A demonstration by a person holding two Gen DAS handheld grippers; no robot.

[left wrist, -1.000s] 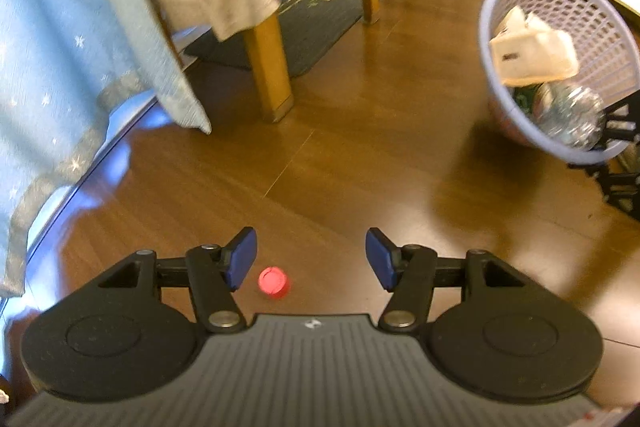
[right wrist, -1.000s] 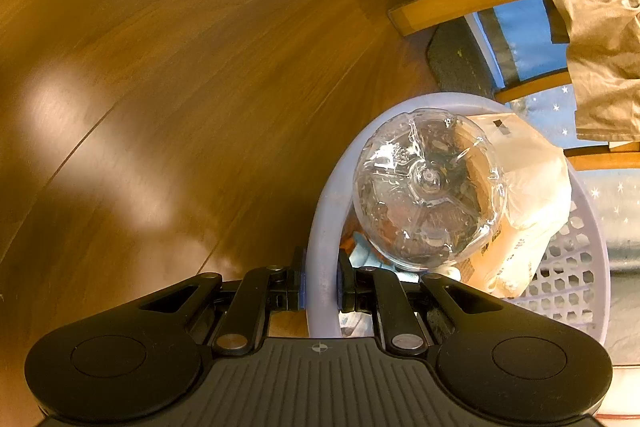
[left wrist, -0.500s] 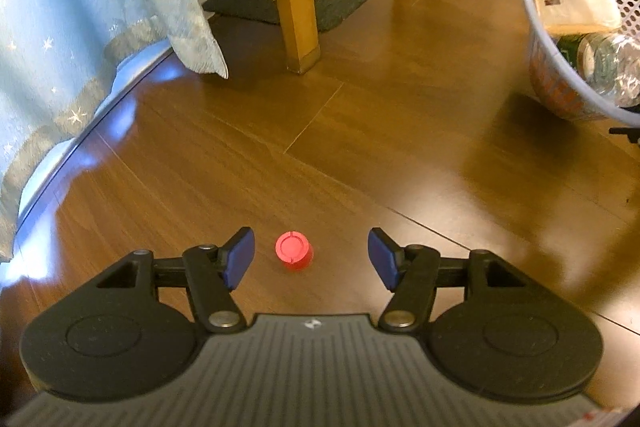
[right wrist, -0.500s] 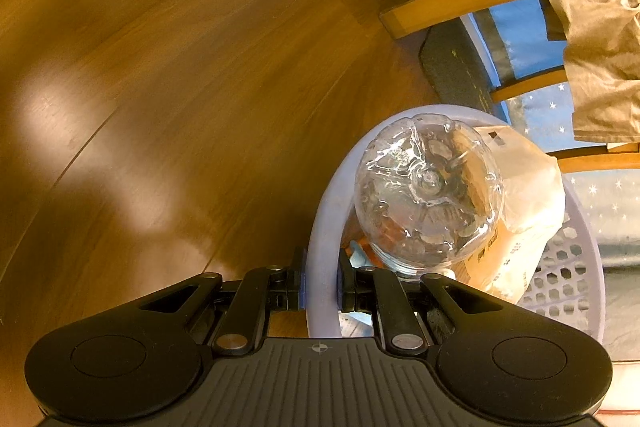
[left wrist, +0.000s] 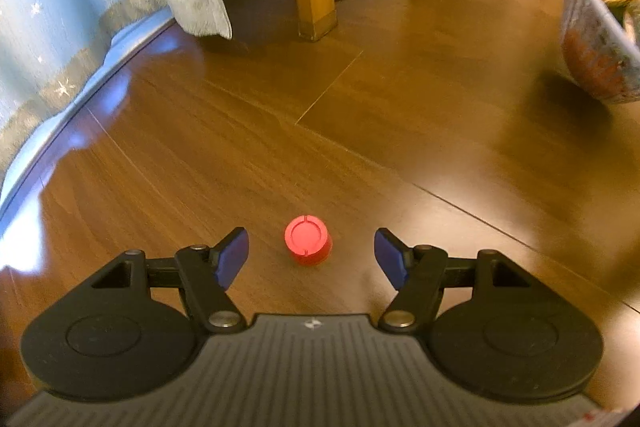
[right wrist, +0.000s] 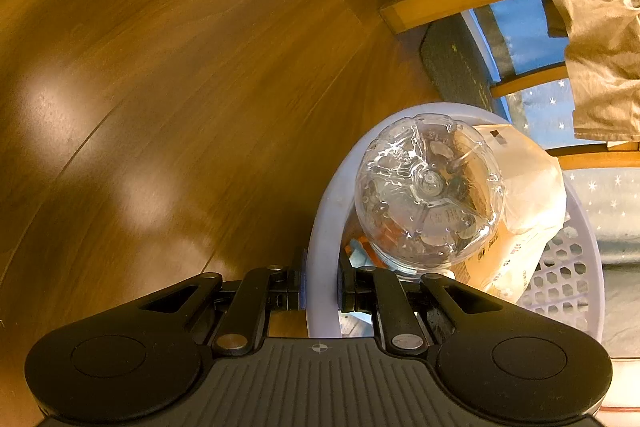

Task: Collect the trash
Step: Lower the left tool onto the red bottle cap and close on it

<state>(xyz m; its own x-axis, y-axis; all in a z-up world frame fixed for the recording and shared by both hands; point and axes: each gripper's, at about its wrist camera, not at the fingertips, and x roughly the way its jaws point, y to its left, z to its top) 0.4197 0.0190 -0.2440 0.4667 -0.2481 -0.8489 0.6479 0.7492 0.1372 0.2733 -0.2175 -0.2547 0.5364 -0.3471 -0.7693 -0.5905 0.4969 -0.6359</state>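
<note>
1. Your left gripper (left wrist: 311, 259) is opening, nothing pinched yet. The red bottle cap (left wrist: 308, 245) sits on the wood floor (left wrist: 224, 155) between the blue pads (left wrist: 231, 258) w/ space each side. Close off-centre and one pad hits first, so the cap skids or flips away.
2. Cap is low and smooth; pads too high will squeeze it out, too low will jam on the floor.
3. Your right gripper (right wrist: 320, 287) is clamped on the rim of the lavender basket (right wrist: 568, 291), which holds a clear plastic bottle (right wrist: 428, 187) and a paper bag (right wrist: 528, 183). Tilt it and the bottle could roll out.
</note>
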